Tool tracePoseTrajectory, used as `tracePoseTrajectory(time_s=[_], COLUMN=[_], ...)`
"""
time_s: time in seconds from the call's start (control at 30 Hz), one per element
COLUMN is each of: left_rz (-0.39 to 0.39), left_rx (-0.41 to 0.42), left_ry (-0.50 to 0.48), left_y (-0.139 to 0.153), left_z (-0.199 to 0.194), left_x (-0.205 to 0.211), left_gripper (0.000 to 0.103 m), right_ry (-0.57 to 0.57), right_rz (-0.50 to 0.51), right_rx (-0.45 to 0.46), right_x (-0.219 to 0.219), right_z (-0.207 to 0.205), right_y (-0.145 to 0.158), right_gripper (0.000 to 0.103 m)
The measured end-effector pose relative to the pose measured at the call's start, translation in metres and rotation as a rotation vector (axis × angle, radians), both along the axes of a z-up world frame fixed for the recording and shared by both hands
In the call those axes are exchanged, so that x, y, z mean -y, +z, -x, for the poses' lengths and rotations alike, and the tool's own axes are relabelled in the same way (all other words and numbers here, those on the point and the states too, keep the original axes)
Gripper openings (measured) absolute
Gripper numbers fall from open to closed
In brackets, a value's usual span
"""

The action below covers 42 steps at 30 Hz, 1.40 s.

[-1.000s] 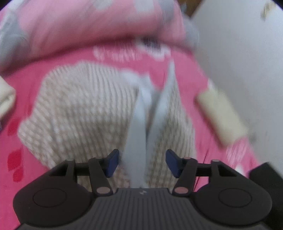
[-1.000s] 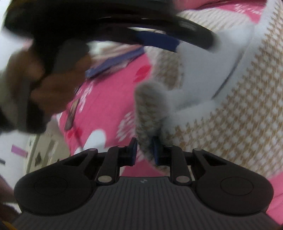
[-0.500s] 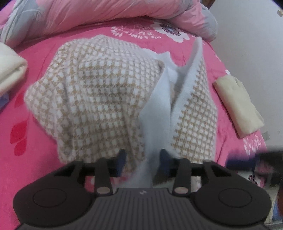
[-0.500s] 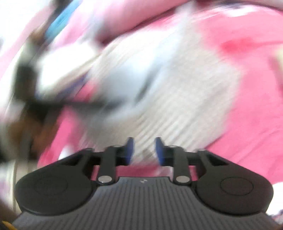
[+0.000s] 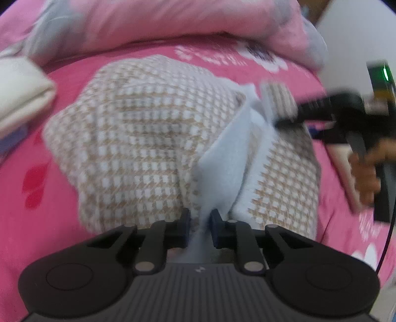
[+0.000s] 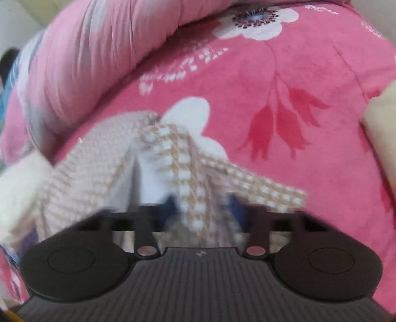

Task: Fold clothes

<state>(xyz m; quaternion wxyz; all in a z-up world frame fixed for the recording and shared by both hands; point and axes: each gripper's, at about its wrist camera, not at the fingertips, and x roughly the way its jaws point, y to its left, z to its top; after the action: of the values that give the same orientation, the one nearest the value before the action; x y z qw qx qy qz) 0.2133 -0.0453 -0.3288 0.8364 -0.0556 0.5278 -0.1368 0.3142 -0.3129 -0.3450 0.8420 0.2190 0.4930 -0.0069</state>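
I hold the checked garment (image 5: 158, 138) with both tongs; it lies in a loose heap on the pink flowered bedsheet (image 6: 309, 74), in front of the rolled pink quilt (image 5: 173, 22). My left tongs (image 5: 200, 223) are closing on the pale blue lining edge (image 5: 222, 163), which runs up between the dark blue pads; the cloth is already between them. My right tongs (image 6: 201, 208) are also closing, with a checked fold between the pads, but the picture is blurred there and I cannot tell whether they press it yet.

I think the step now is to take two edges firmly; to do it well, I should catch enough cloth, then lift both sides evenly, so the fold stays straight.

The garment looks soft and thick, a beige and white houndstooth knit with fleecy lining; it will sag and bunch easily. A folded cream cloth (image 5: 22, 89) lies beside it.
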Motion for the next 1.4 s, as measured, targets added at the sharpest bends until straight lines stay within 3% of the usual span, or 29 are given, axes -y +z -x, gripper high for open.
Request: tracePoseTrajectory(time_s=[0.1,0.2,0.37,0.53,0.7,0.8,0.9,0.93,1.07,1.1,1.2,1.3,1.33,1.4], left_rz=[0.036,0.117,0.133,0.051,-0.059,-0.054,-0.061,-0.073,-0.141,-0.17,-0.305,-0.443,-0.496,-0.578], left_rx=[-0.004,-0.03,0.018,0.04,-0.088,-0.144,-0.079,-0.049,0.05,0.045,0.065,0.076,0.063,0.057], left_ry=[0.102,0.259,0.426,0.539,0.597,0.504,0.391,0.354,0.183,0.11,-0.098,-0.292,-0.319,-0.334], left_y=[0.007,0.014,0.029,0.043,0.033,0.043,0.079,0.091,0.125,0.123,0.1,0.062,0.049,0.029], left_z=[0.007,0.015,0.049,0.088,0.115,0.118,0.12,0.118,0.079,0.064,0.018,-0.014,-0.021,-0.032], left_x=[-0.009,-0.025,-0.034,-0.038,-0.055,-0.058,-0.051,-0.048,-0.023,-0.012,0.034,0.077,0.085,0.089], left_gripper=[0.011,0.009,0.008,0.008,0.008,0.02,0.039,0.053,0.084,0.086,0.087,0.087,0.078,0.052], right_ry=[0.037,0.107,0.161,0.209,0.264,0.245,0.219,0.205,0.134,0.126,0.134,0.183,0.188,0.162], right_rz=[-0.034,-0.06,-0.169,-0.297,-0.325,-0.375,-0.425,-0.432,-0.436,-0.429,-0.399,-0.334,-0.3,-0.216], right_rx=[0.027,0.033,-0.049,-0.156,-0.23,-0.228,-0.223,-0.215,-0.163,-0.162,-0.193,-0.291,-0.348,-0.43], right_x=[0.012,0.022,0.045,0.044,0.043,0.058,0.073,0.077,0.091,0.089,0.078,0.053,0.045,0.033], right_z=[0.015,0.033,0.106,0.166,0.183,0.173,0.16,0.157,0.145,0.14,0.121,0.109,0.109,0.115], right_y=[0.007,0.016,0.03,0.025,0.006,0.005,0.013,0.017,0.031,0.031,0.021,0.001,-0.007,-0.019], right_gripper=[0.012,0.011,0.008,0.008,0.009,0.015,0.03,0.035,0.052,0.058,0.066,0.07,0.07,0.067])
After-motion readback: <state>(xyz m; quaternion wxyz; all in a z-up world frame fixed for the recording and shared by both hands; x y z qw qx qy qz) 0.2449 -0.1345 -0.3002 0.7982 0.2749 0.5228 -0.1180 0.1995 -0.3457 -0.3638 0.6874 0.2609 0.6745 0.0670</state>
